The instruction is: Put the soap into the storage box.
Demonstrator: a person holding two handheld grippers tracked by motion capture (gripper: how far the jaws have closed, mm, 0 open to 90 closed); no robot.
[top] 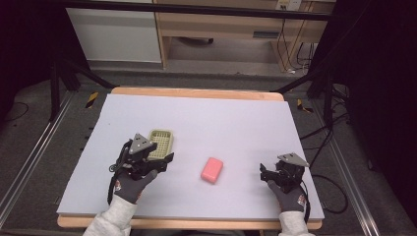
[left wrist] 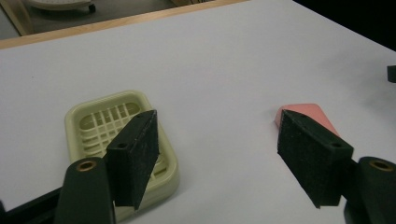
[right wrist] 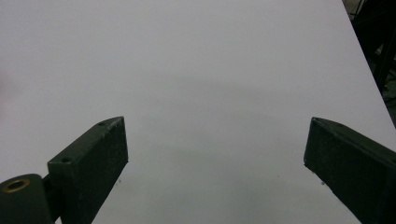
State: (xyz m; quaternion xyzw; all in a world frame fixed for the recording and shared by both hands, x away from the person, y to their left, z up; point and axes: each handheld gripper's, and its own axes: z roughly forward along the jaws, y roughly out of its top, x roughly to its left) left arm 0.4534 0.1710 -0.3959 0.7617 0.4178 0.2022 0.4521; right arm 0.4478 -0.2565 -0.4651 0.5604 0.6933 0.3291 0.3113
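A pale yellow-green soap dish (top: 161, 142) with a slotted bottom lies on the white tabletop (top: 231, 118), left of centre. To its right, apart from it, lies a pink soap bar (top: 212, 169). My left gripper (top: 160, 156) is just on the near side of the dish, jaws apart with nothing between them. In the left gripper view the dish (left wrist: 77, 116) shows behind the left jaw and the soap (left wrist: 306, 111) behind the right jaw of that gripper (left wrist: 217, 128). My right gripper (top: 267, 173) rests at the right, open over bare table (right wrist: 217, 135).
The table's wooden edge (top: 196, 92) runs along the far side. Beyond it are floor, black frame legs and cables (top: 314, 49). Bare tabletop stretches between the soap and the right gripper and across the far half.
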